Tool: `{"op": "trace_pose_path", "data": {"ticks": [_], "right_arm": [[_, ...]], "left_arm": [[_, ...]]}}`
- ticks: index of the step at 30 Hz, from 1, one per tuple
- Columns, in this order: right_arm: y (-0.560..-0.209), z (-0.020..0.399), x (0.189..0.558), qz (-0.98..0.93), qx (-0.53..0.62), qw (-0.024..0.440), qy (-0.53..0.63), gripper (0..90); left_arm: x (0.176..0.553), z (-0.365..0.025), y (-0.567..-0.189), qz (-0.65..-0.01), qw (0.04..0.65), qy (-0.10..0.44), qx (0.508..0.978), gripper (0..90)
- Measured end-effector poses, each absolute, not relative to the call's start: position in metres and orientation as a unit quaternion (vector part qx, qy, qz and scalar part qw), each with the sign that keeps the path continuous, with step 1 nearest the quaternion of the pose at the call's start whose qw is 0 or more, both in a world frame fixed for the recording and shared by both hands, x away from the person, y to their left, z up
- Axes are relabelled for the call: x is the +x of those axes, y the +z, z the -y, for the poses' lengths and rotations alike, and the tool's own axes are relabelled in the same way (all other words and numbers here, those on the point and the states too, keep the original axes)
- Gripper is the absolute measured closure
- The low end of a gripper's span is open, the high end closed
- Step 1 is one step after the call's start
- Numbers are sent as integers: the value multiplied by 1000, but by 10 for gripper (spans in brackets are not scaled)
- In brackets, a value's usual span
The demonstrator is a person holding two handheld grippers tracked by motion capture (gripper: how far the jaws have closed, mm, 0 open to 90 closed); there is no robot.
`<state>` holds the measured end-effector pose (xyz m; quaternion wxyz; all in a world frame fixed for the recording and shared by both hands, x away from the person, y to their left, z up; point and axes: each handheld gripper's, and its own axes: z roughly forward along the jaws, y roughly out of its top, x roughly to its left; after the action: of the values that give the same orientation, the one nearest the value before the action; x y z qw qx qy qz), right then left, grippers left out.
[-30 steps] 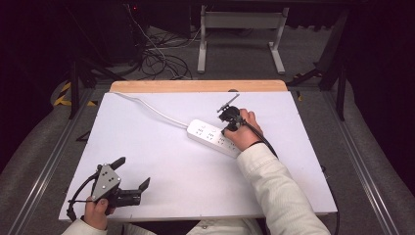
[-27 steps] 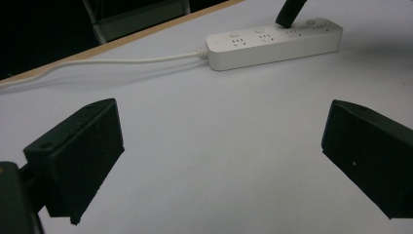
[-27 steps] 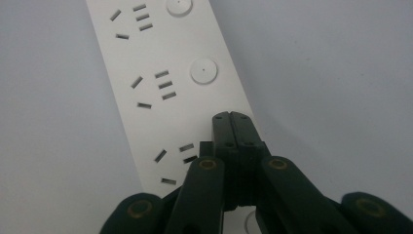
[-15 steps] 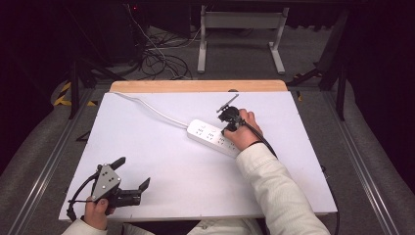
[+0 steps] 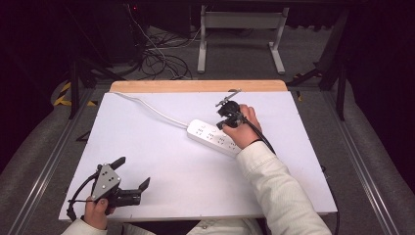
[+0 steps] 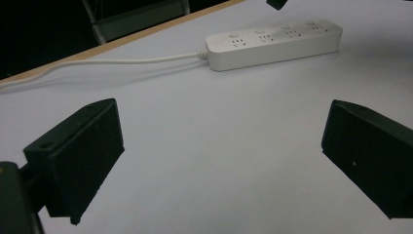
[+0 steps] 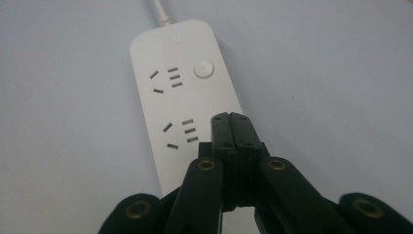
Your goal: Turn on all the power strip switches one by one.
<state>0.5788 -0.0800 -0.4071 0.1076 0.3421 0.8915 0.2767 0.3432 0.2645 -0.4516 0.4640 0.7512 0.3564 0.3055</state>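
- A white table (image 5: pixel 161 161) with a bare wooden strip (image 5: pixel 195 86) along its far edge carries the scene; dark floor, tangled cables (image 5: pixel 161 61) and a grey metal stand (image 5: pixel 240 29) lie beyond it.
- A person's right forearm in a pale sleeve (image 5: pixel 274 186) reaches in from the bottom edge toward the table's middle.
- A white power strip (image 5: pixel 208 134) lies flat on the table, right of centre — its long axis runs diagonally, the corded end toward the far left, the other end toward the near right under the person's right hand (image 5: pixel 247 128).
- Its white cord (image 5: pixel 151 106) trails from that far-left end in a curve to the table's far left corner.
- In the right gripper view the strip shows two socket groups and a round button (image 7: pixel 203 68) beside the farther one.
- The left gripper (image 5: pixel 132 183) sits at the near left corner of the table, held in the left hand (image 5: pixel 95 213), its jaws spread wide with nothing between them — well apart from the strip.
- The right gripper (image 5: pixel 226 117) is over the strip; in its own view the jaws are pressed together, tips down at the strip's top face beside the nearer socket group.
- Compared with half a second earlier, both grippers and the strip hold the same positions.
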Motion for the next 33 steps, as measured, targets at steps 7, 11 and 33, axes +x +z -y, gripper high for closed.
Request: {"op": "trace_pose_path", "data": {"ticks": [7,11,33], "right_arm": [[-407,75,582,-890,337,107,288,900],[-409,73,584,-888,337,112,291,900],[-434,60,597,-899,333,107,263,900]], "left_arm": [[343,-264,-452,-359,467,303,749,20],[343,-265,-452,-359,466,303,750,20],[343,-265,-452,-359,466,303,750,20]]}}
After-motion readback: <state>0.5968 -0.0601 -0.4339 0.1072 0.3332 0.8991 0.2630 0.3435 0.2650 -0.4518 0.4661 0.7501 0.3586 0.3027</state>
